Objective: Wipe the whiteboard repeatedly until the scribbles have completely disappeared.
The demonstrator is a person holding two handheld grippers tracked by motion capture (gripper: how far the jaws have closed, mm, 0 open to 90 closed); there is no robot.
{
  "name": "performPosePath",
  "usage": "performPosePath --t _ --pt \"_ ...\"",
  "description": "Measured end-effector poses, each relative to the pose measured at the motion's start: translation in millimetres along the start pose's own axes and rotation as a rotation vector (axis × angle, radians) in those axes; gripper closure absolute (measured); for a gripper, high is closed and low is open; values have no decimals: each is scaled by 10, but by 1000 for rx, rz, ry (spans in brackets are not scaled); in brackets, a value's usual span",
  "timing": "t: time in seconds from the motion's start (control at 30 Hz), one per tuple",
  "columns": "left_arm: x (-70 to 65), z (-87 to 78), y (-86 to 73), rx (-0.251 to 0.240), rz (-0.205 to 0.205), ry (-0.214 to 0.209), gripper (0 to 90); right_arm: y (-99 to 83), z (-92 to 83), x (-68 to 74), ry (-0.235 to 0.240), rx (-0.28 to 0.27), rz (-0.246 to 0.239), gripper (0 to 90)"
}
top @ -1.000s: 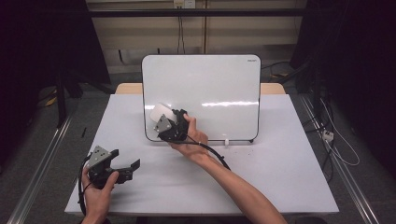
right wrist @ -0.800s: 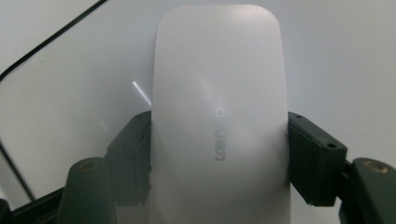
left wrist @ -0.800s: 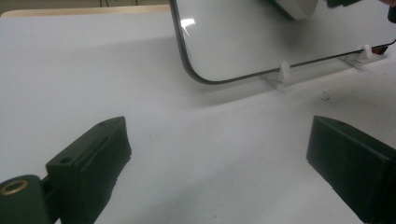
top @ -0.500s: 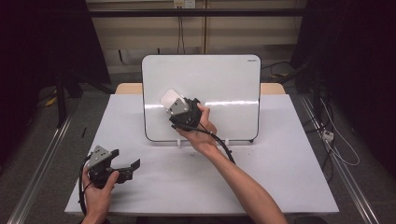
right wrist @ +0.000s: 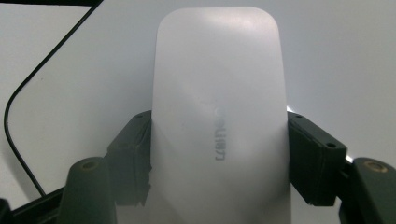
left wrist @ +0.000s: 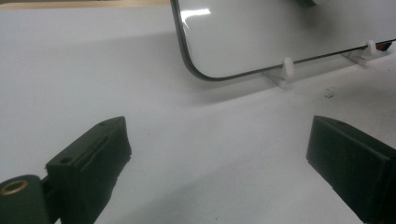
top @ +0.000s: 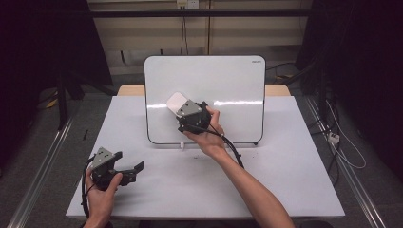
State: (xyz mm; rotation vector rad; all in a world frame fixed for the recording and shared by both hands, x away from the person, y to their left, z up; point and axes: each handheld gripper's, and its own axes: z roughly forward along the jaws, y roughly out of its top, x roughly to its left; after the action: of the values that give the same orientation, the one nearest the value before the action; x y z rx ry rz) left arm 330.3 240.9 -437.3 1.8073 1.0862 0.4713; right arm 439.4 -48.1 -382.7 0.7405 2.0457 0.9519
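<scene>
The eraser (right wrist: 219,116) is plain white with faint grey lettering on its face. The whiteboard (top: 223,80) is glossy white inside a thin dark rim, with a small dark mark at its upper corner. The worktop (top: 266,175) is pale grey-white. Both claws, the right claw (top: 183,111) and the left claw (top: 133,170), are matte black with grey top plates.

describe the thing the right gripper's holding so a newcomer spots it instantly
Find the whiteboard standing upright at the back of the white table. In front of its left half, the right gripper is clamped on a white eraser, a rounded block with faint grey lettering. It is the one loose white thing held off the table.
</scene>
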Motion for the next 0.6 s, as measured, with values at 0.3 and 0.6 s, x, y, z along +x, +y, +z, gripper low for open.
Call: performPosePath --t 0.3,0.6 --pt "-26 -5 9 -6 2 -2 59 -31 -161 -42 21 -41 18 317" --pt "-31 -12 6 -6 0 7 59 -142 -275 -168 16 -49 55 317"
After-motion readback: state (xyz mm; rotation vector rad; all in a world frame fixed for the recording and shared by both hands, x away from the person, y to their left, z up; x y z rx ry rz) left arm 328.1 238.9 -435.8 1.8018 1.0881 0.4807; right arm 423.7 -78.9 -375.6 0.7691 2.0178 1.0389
